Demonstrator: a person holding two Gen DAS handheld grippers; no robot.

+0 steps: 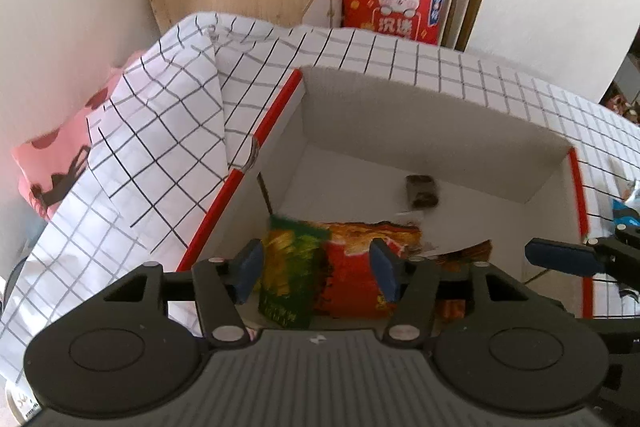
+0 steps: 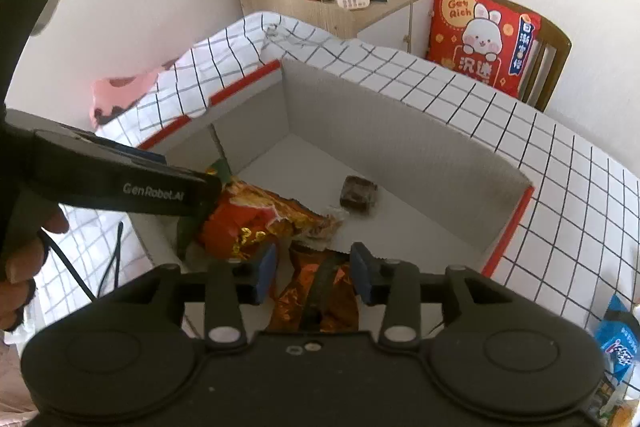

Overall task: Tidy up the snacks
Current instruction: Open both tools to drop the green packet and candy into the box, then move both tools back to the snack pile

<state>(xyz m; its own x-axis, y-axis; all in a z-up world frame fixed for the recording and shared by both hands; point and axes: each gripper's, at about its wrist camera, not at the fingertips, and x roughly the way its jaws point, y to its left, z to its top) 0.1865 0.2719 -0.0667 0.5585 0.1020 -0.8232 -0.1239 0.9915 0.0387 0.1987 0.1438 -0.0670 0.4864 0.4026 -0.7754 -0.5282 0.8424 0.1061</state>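
Now both hand-held grippers hang over an open cardboard box (image 1: pixel 400 115) on a bench under a checked cloth (image 1: pixel 160 147). Seen from the left wrist, the left hand-held gripper (image 1: pixel 316 267) stands open, touching nothing, above a green snack bag (image 1: pixel 292 267) and a red one (image 1: pixel 356 267) lying side by side. Only the right wrist view shows an orange foil packet (image 2: pixel 316 291) below the open, empty right hand-held gripper (image 2: pixel 314 273), plus a blue packet (image 2: pixel 618 341) outside the box. A small dark wrapped snack (image 2: pixel 358 195) lies alone mid-box.
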